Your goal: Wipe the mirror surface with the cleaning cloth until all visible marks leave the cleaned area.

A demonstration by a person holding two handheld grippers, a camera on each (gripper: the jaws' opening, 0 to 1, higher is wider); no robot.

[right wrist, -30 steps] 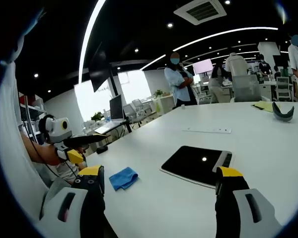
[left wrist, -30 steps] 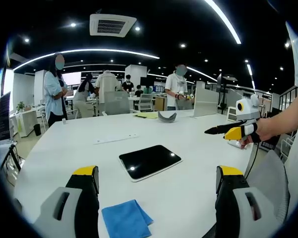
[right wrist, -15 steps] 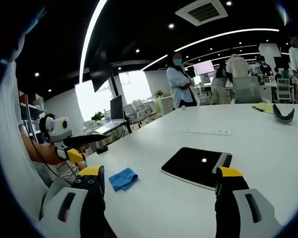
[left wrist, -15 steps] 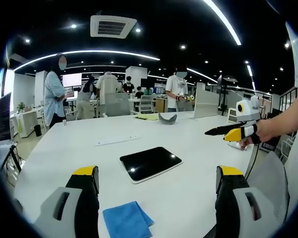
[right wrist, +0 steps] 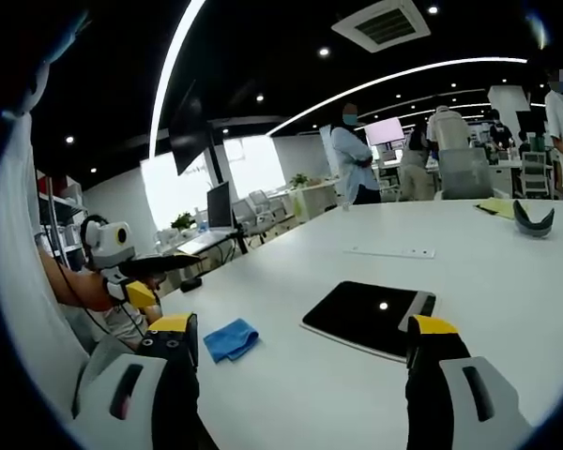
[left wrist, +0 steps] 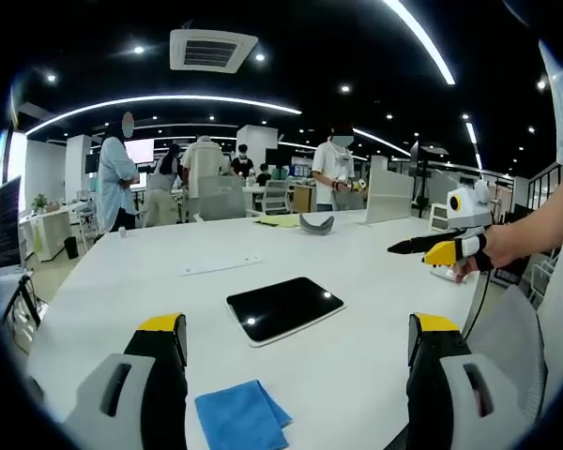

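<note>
A dark rectangular mirror (left wrist: pixel 284 307) (right wrist: pixel 369 317) lies flat on the white table (left wrist: pixel 357 281), reflecting a ceiling light. A blue cleaning cloth (left wrist: pixel 241 416) (right wrist: pixel 230 339) lies crumpled near the table's front edge, between the jaws of my left gripper (left wrist: pixel 296 328) and below them. That gripper is open, holding nothing. My right gripper (right wrist: pixel 300 326) is open too, its jaws framing the mirror and cloth from a distance. In the left gripper view the right gripper (left wrist: pixel 430 248) hovers at the right in a hand. In the right gripper view the left gripper (right wrist: pixel 159 272) shows at the left.
A white strip (left wrist: pixel 218 264) lies beyond the mirror. A grey curved object (left wrist: pixel 315 221) and a yellow sheet (left wrist: pixel 278 217) sit at the far end. A laptop (left wrist: pixel 391 194) stands at the far right. People stand behind the table among desks and chairs.
The grippers, mirror and cloth hold nearly still. A person in the background has walked to the right along the far side of the table.
</note>
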